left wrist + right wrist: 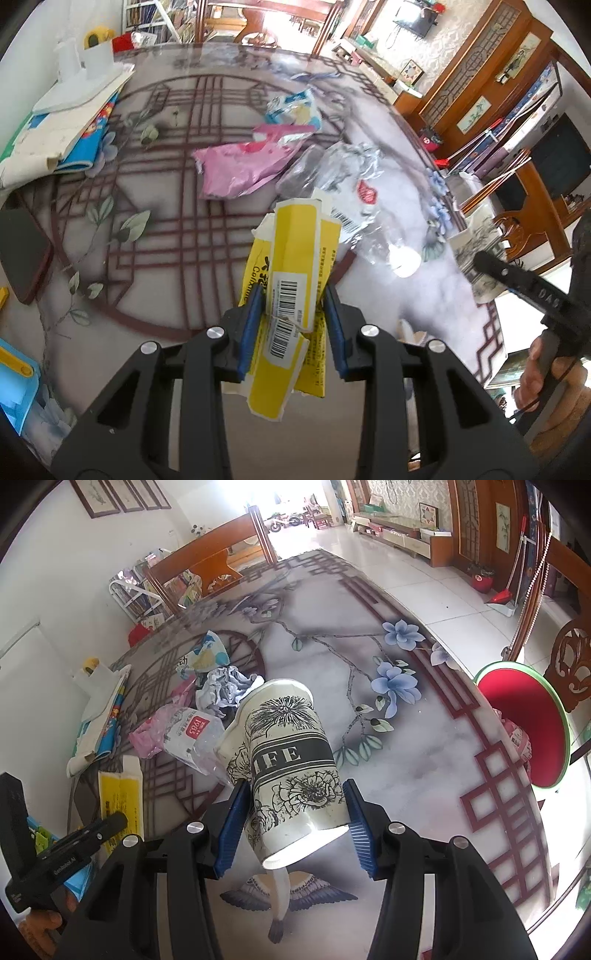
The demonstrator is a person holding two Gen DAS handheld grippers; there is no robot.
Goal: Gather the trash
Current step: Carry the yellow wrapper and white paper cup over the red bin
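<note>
A yellow wrapper (295,280) is clamped between the left gripper (293,332) jaws and a paper cup (291,771) between the right gripper (295,827) jaws, apparently for binning.

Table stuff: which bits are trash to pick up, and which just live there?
Trash: yellow wrapper in left gripper, paper cup in right gripper, pink bag, clear plastic bag, crumpled paper.
Not trash: picture books, phone.
</note>
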